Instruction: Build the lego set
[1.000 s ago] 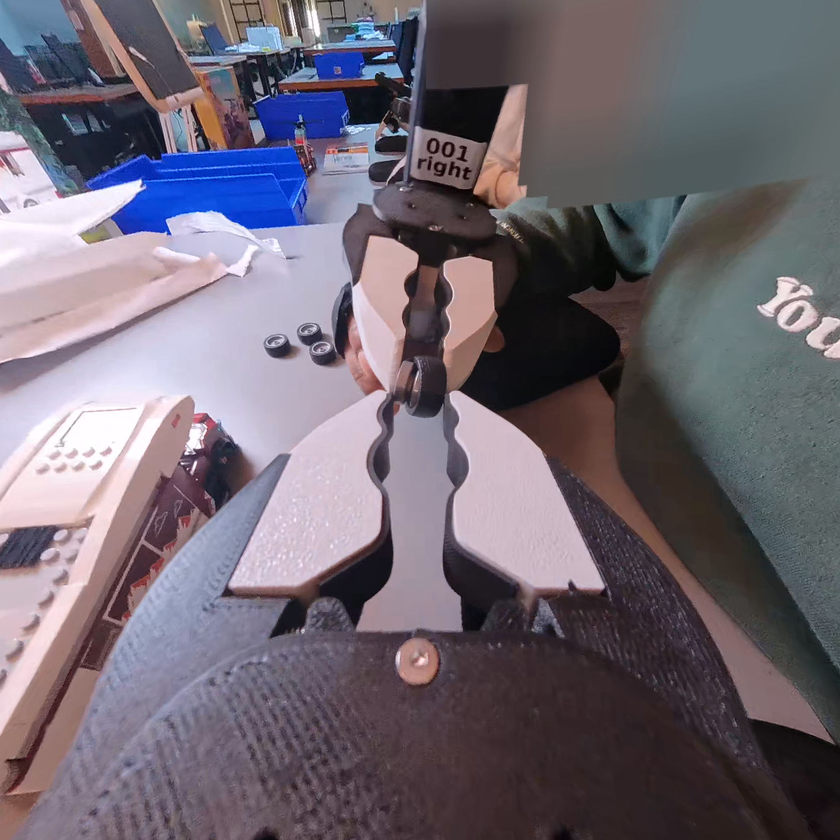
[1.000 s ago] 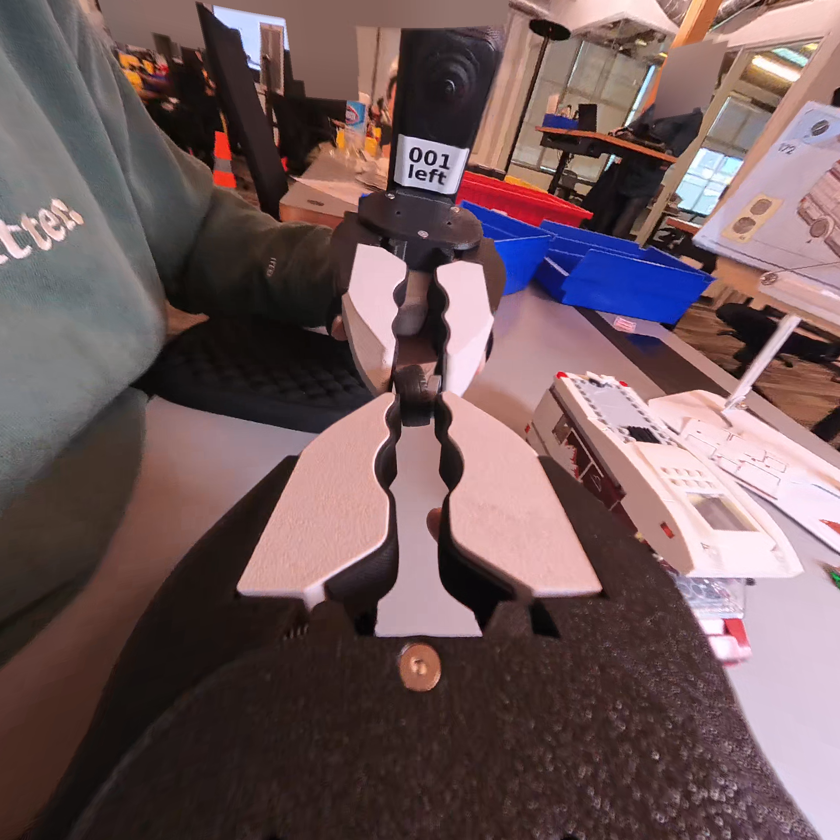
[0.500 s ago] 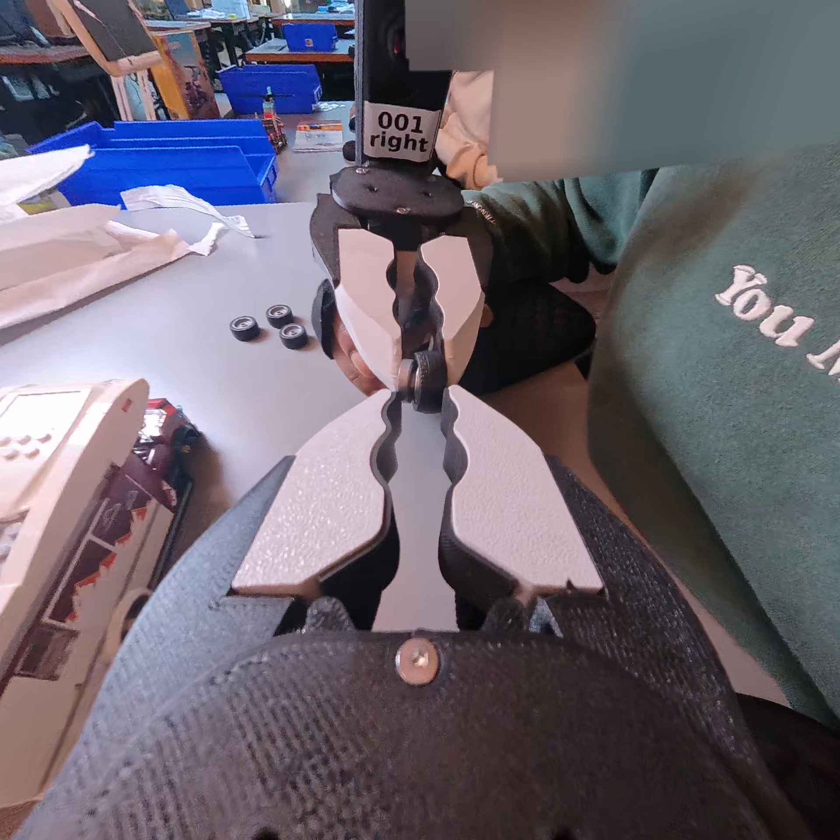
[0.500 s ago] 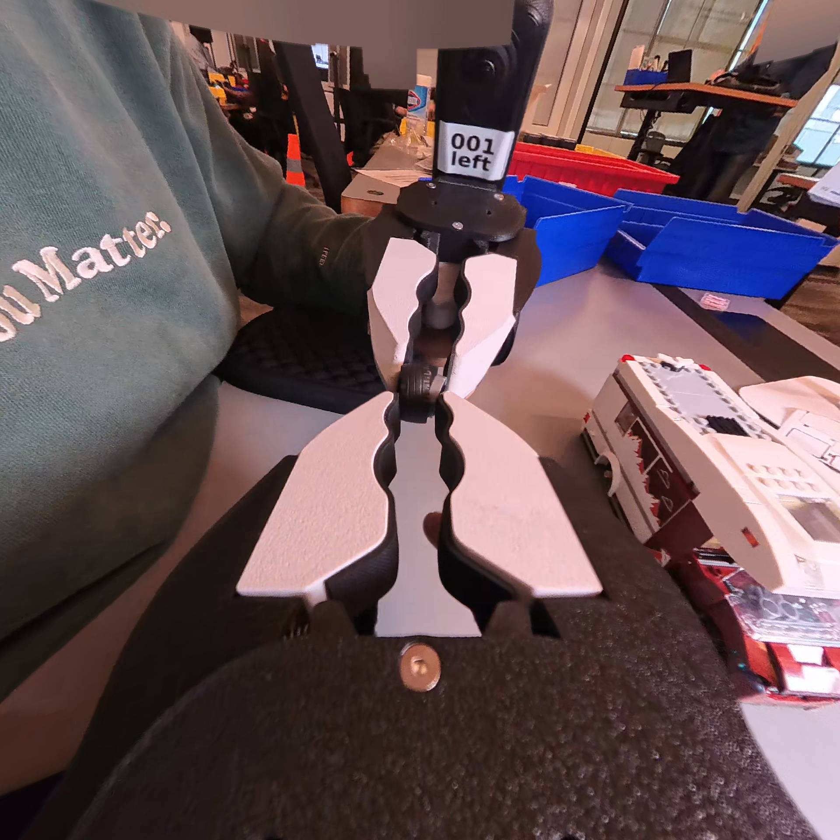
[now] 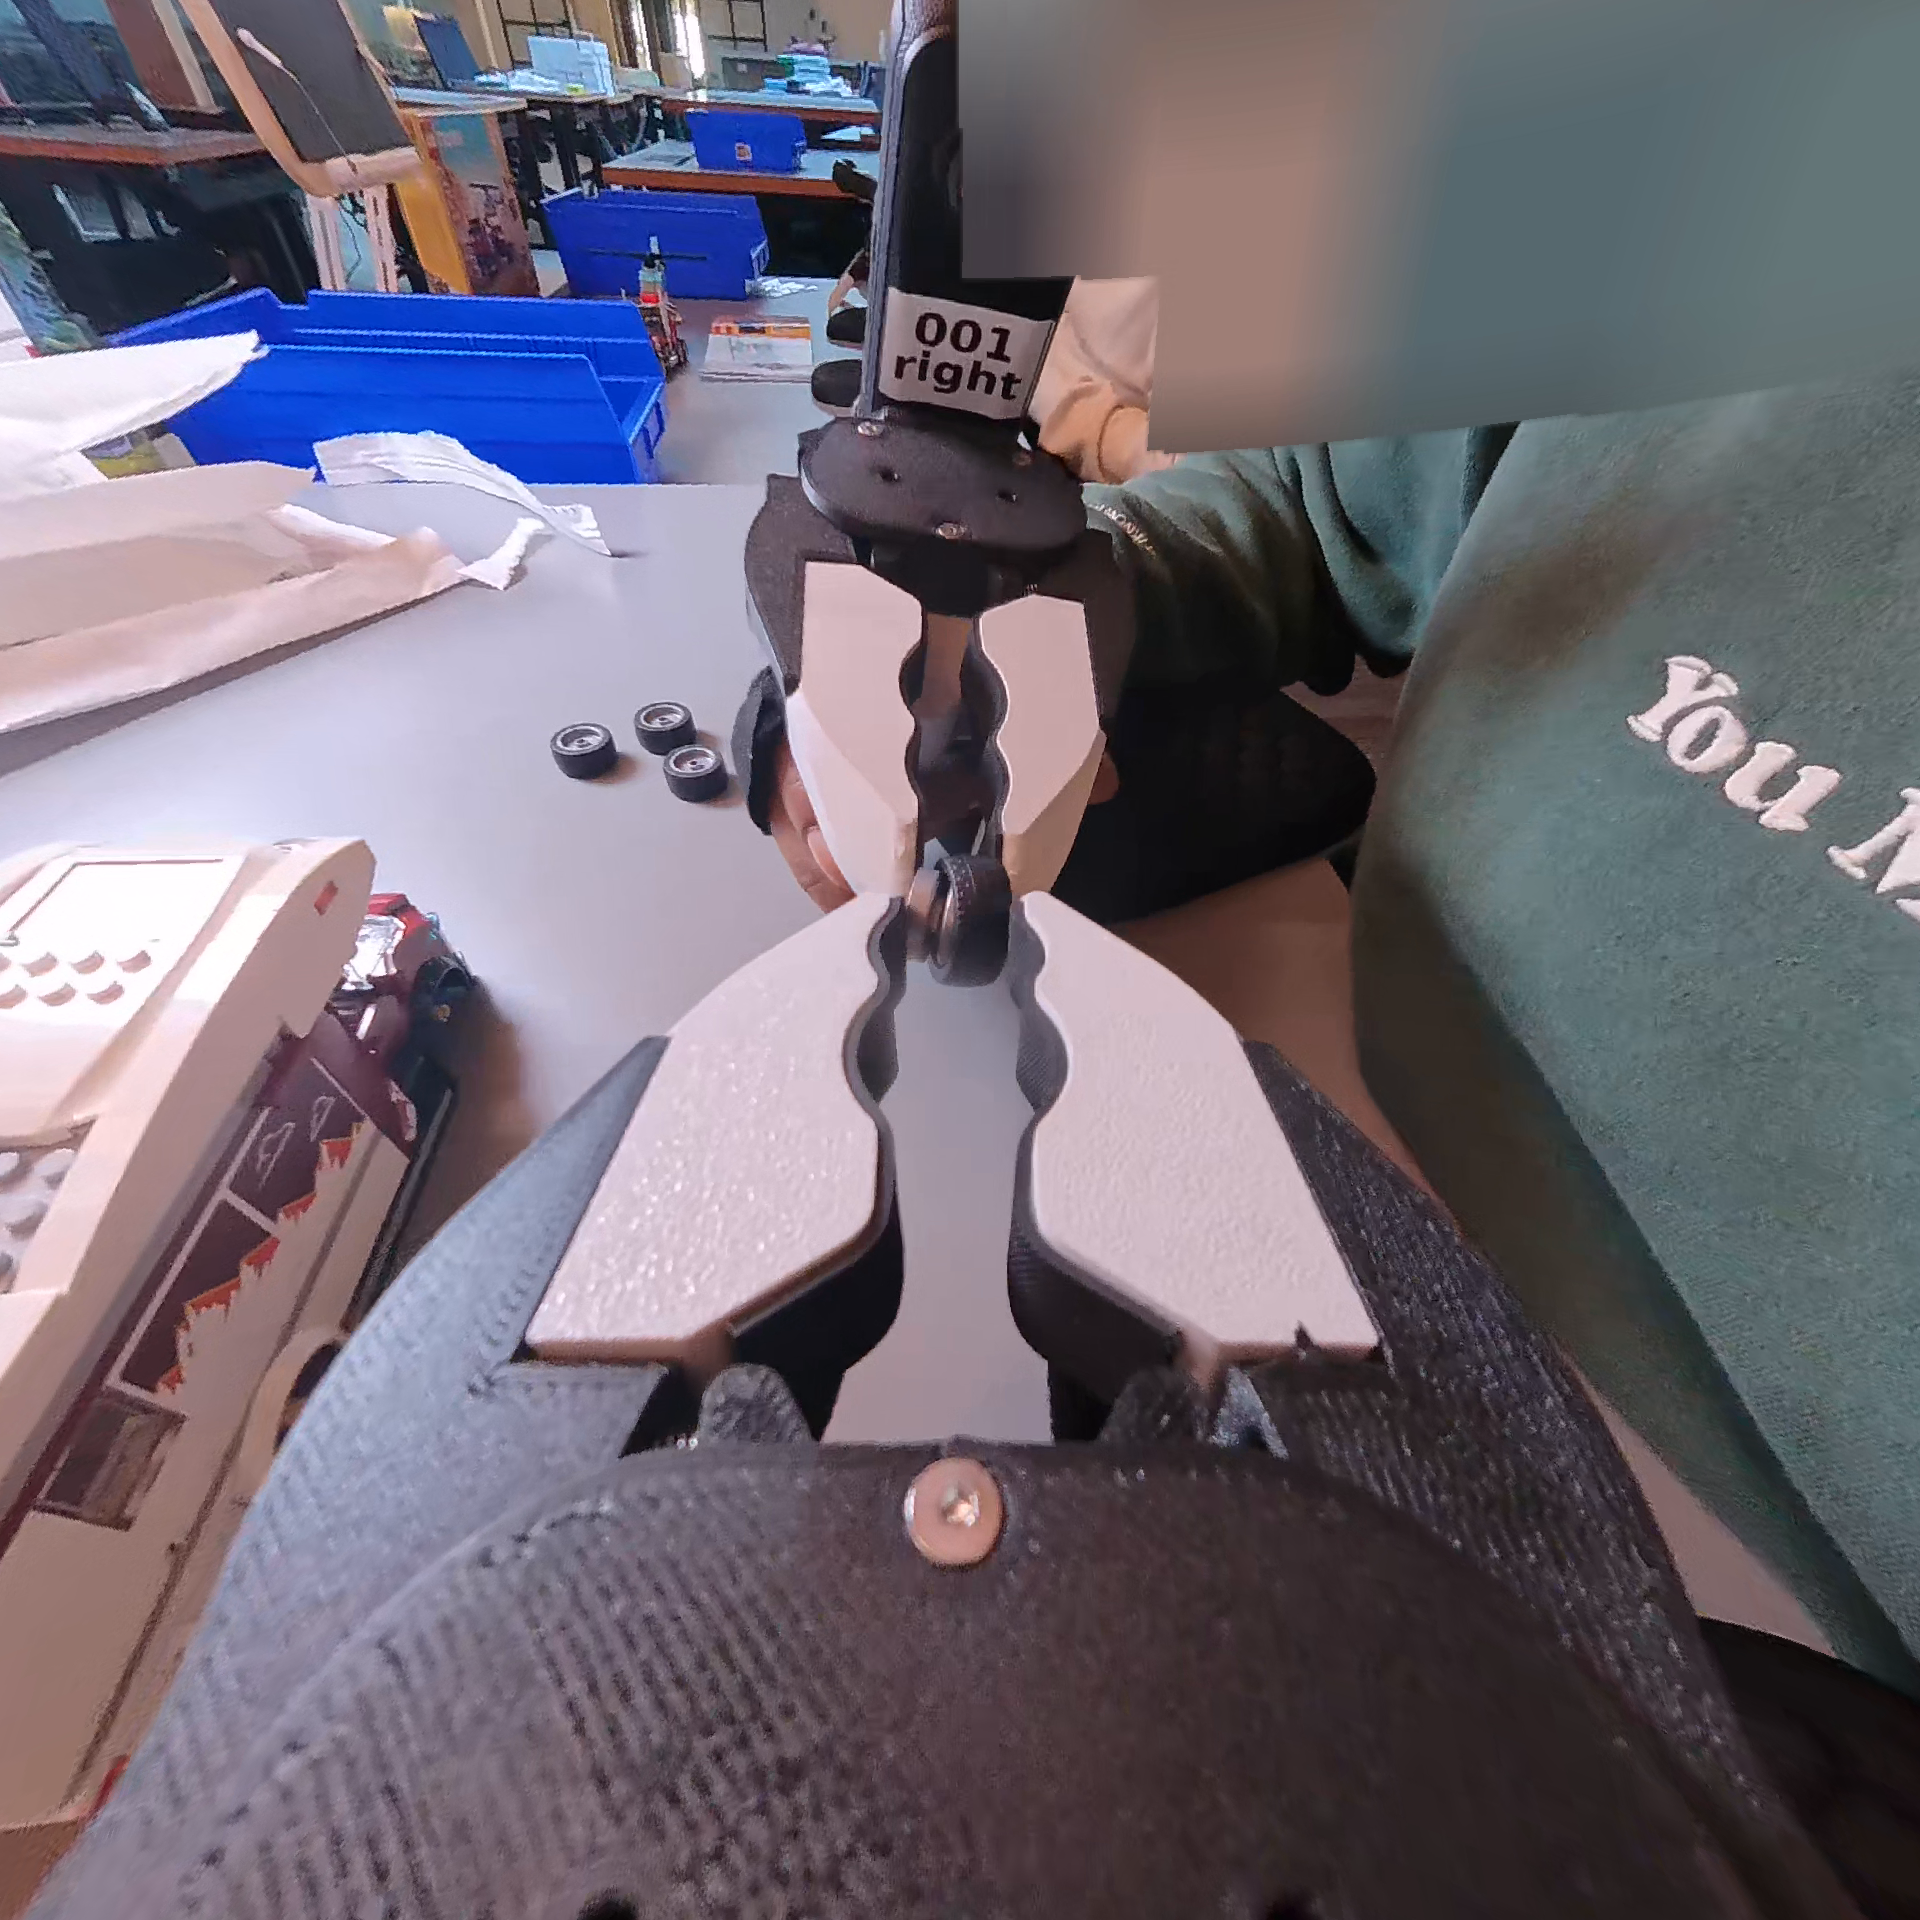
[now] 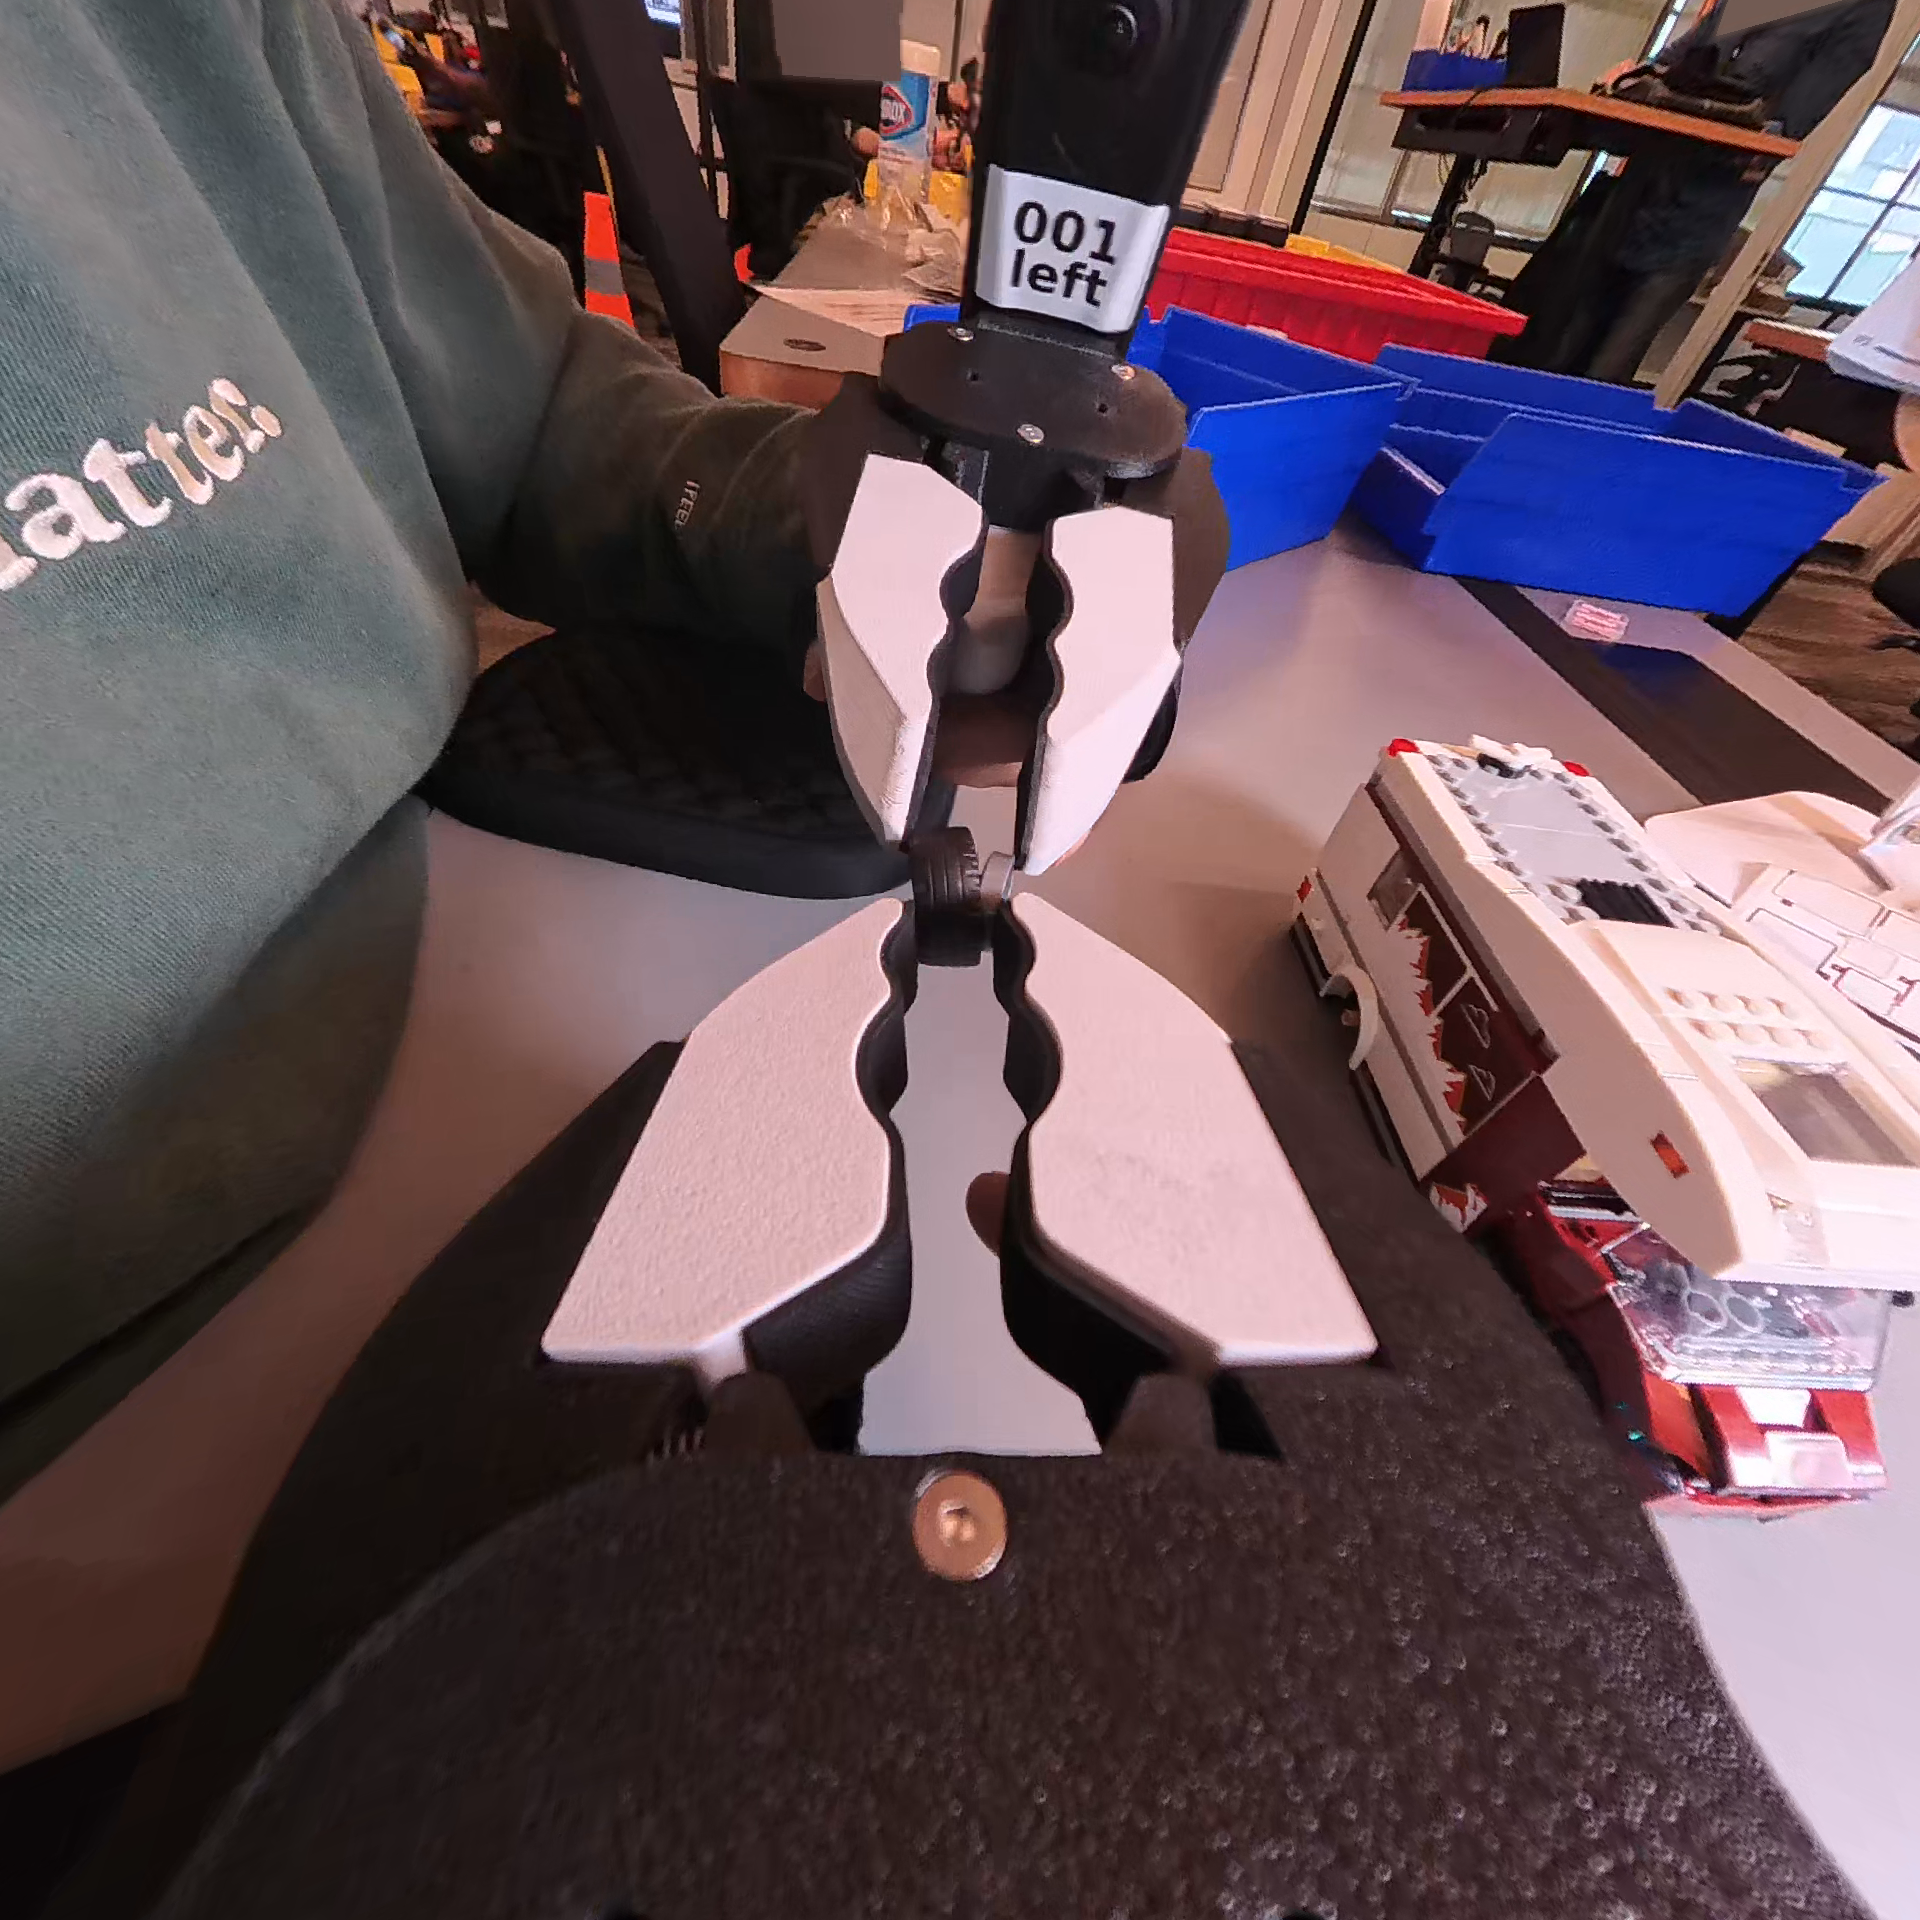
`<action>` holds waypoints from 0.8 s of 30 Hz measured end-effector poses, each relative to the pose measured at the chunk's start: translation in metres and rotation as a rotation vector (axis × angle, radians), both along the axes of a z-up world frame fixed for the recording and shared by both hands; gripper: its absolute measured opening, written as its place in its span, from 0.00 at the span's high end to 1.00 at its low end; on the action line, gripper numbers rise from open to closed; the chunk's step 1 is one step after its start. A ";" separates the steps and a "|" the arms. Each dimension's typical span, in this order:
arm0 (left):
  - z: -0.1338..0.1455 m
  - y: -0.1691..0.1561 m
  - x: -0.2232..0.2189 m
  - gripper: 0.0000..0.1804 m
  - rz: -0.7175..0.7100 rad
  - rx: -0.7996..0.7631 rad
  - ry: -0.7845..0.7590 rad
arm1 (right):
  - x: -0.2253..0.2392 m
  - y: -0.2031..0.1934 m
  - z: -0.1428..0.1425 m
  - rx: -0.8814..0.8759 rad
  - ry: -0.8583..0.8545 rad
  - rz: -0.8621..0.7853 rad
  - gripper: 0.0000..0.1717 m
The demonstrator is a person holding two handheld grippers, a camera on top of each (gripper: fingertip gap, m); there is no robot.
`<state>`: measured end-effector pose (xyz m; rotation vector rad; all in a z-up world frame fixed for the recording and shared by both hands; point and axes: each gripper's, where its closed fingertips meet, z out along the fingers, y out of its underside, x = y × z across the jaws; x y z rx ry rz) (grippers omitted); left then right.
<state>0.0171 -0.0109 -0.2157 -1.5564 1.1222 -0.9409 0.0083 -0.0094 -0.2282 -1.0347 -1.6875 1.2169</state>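
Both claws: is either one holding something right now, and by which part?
The right claw grips a small black tyre across its tread. The left claw closes on the same piece, one finger on the grey hub, the other on the tyre's side.

We see the two tongs meeting tip to tip above the grey counter (image 5: 436,727), a small black rubber toy tyre (image 5: 971,925) pinched between them. In the left wrist view, three loose tyres (image 5: 639,740) lie beyond, a brick-built camper model (image 5: 208,1143) at left, blue plastic bins (image 5: 436,374) behind.
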 end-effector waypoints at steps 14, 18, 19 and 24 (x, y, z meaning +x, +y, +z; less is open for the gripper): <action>0.019 0.010 -0.008 0.99 0.038 0.091 -0.051 | 0.002 -0.007 0.009 -0.031 0.040 0.026 0.93; 0.017 0.008 -0.009 0.80 0.039 0.056 -0.050 | 0.000 0.002 0.021 -0.048 0.118 -0.027 0.93; 0.015 0.006 -0.004 0.79 0.022 0.057 -0.037 | -0.001 0.004 0.024 -0.043 0.138 -0.044 0.93; 0.019 0.006 0.000 0.86 0.045 0.083 -0.023 | -0.003 0.006 0.030 -0.015 0.164 -0.081 0.93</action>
